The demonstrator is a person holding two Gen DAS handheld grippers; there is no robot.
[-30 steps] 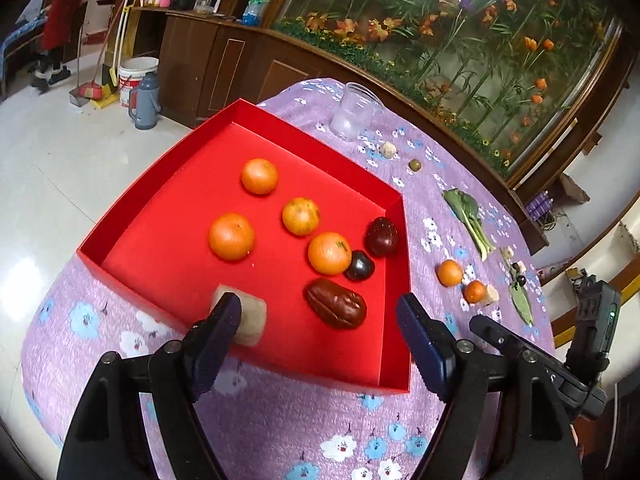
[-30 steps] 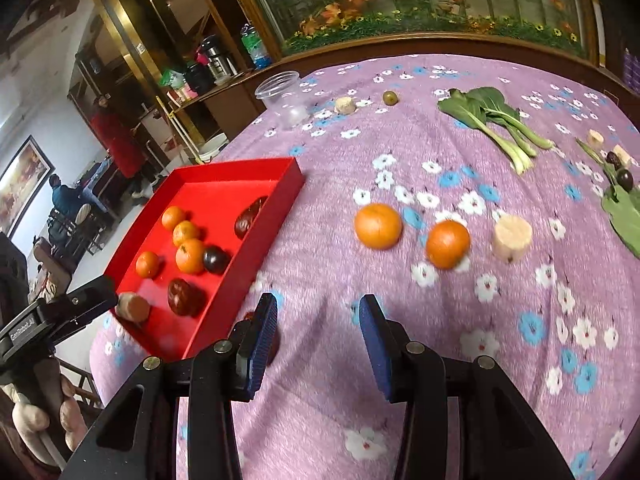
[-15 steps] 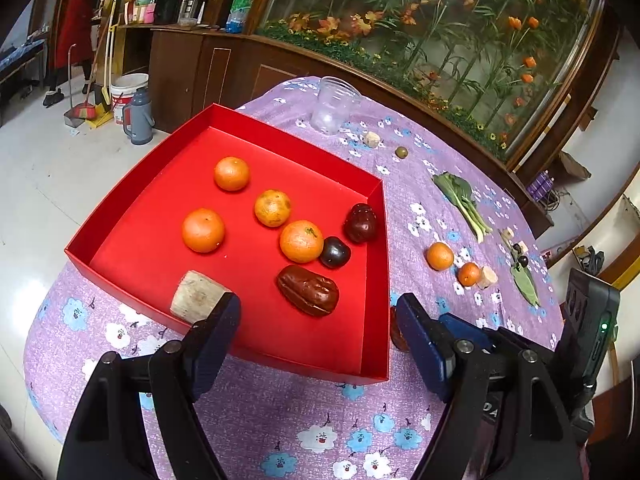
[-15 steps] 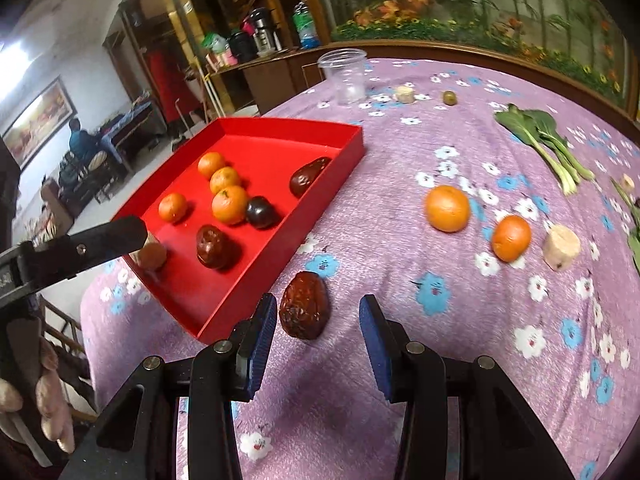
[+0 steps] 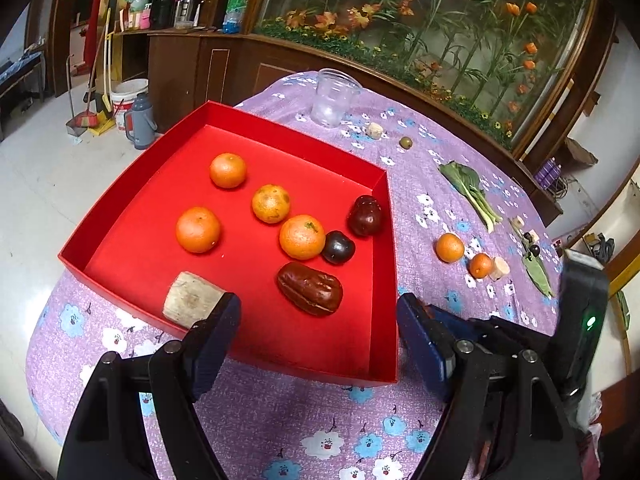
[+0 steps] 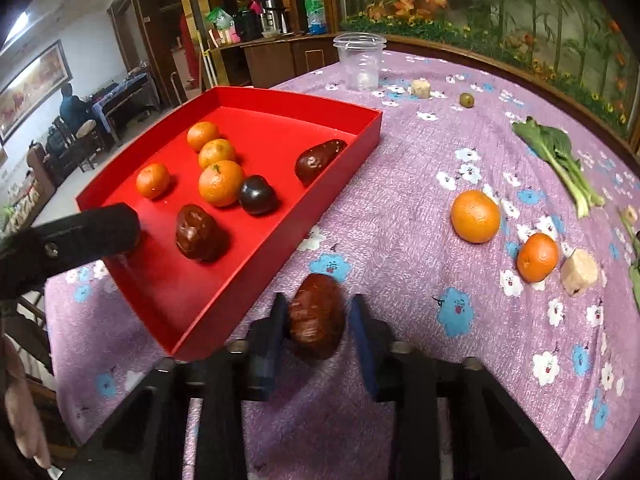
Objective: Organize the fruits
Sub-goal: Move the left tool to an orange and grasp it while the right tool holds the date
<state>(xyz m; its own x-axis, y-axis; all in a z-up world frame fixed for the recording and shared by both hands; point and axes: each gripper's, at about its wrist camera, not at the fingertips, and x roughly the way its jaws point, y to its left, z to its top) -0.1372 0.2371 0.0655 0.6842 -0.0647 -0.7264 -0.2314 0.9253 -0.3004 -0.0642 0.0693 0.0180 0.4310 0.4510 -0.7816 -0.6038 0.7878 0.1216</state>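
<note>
While I was watching, the right gripper (image 6: 318,322) came right down onto the loose brown date (image 6: 316,316) sitting on the cloth just outside the red tray (image 6: 280,236). A second ago that date was out ahead of the fingers; now it sits between them, left pad about touching, right pad with a sliver of gap. So the jaws are around it but not clamped yet. My guess is the squeeze comes next, then a short hop over the tray wall.

The left gripper (image 5: 318,320) hangs spread wide and empty over the near edge of the tray, and it looks like it drifted back a bit.

Inside the tray: four oranges (image 5: 302,237), dimpled and a bit glossy, two wrinkly dates (image 5: 310,288) with that leathery shine, a smooth dark plum (image 5: 338,247), and a pale, rough stubby chunk (image 5: 192,300) I can't identify. Still out on the cloth are two more oranges (image 6: 475,216), touching-close to another pale chunk (image 6: 579,276).

The tray looks like stiff card with thin upright walls. The purple flowered tablecloth (image 6: 400,184) is nubbly, so round stuff probably won't roll far.
</note>
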